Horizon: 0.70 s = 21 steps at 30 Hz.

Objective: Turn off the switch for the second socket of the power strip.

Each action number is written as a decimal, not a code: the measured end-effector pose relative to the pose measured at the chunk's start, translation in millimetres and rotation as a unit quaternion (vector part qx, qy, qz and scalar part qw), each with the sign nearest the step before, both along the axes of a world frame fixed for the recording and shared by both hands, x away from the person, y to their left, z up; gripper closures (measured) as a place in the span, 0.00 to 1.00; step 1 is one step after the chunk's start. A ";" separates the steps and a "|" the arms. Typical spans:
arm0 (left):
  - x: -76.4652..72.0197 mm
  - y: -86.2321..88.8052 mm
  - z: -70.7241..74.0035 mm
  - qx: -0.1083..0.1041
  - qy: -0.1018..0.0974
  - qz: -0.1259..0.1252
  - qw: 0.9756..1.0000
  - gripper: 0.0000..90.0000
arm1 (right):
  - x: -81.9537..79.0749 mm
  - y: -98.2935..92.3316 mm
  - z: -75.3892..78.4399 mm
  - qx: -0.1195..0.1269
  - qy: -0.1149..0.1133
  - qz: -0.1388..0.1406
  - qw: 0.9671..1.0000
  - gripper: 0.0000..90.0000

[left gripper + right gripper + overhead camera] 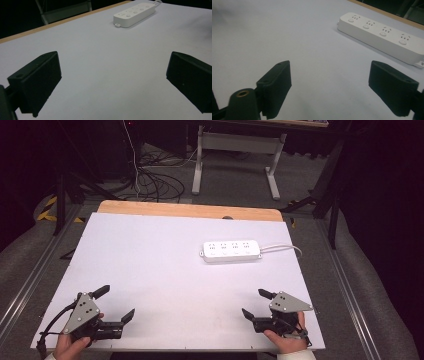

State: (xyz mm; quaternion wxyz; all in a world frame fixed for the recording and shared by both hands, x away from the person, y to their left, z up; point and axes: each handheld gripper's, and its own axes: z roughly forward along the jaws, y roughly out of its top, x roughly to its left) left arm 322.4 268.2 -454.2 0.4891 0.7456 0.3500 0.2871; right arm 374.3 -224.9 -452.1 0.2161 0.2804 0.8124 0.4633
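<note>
Power strip [231,251]: white, four sockets in a row, lying flat on the white table top [150,265], right of centre and toward the far side, its long side running left to right; a white cord [285,247] leaves its right end and curves toward the table's right edge. Nothing touches it. Right gripper [257,304]: at the near right corner, held in a hand [285,337], jaws spread wide with bare table between them, well apart from the power strip, which lies ahead of it in the right gripper view. Left gripper [117,301]: at the near left corner, held in the other hand [70,345], jaws likewise wide and holding nothing, farther from the power strip. Wooden table edge [190,210]: along the far side. Beyond: loose cables [155,180] on the floor and the white legs of another table [235,155].
</note>
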 end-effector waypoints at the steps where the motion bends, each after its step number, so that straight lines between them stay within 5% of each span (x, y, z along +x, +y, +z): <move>1: -0.2 -0.2 0.1 -0.007 0.003 0.000 1.000 0.00 | -0.1 0.2 0.0 0.001 0.001 0.003 1.000 0.23; 6: 0.2 0.4 1.4 -0.022 0.008 -0.001 1.000 0.00 | -0.2 1.0 1.0 0.000 0.000 0.008 1.000 0.23; 21: -1.3 0.0 4.2 -0.015 0.006 0.018 1.000 0.00 | 0.9 5.2 12.9 -0.004 0.010 0.018 1.000 0.26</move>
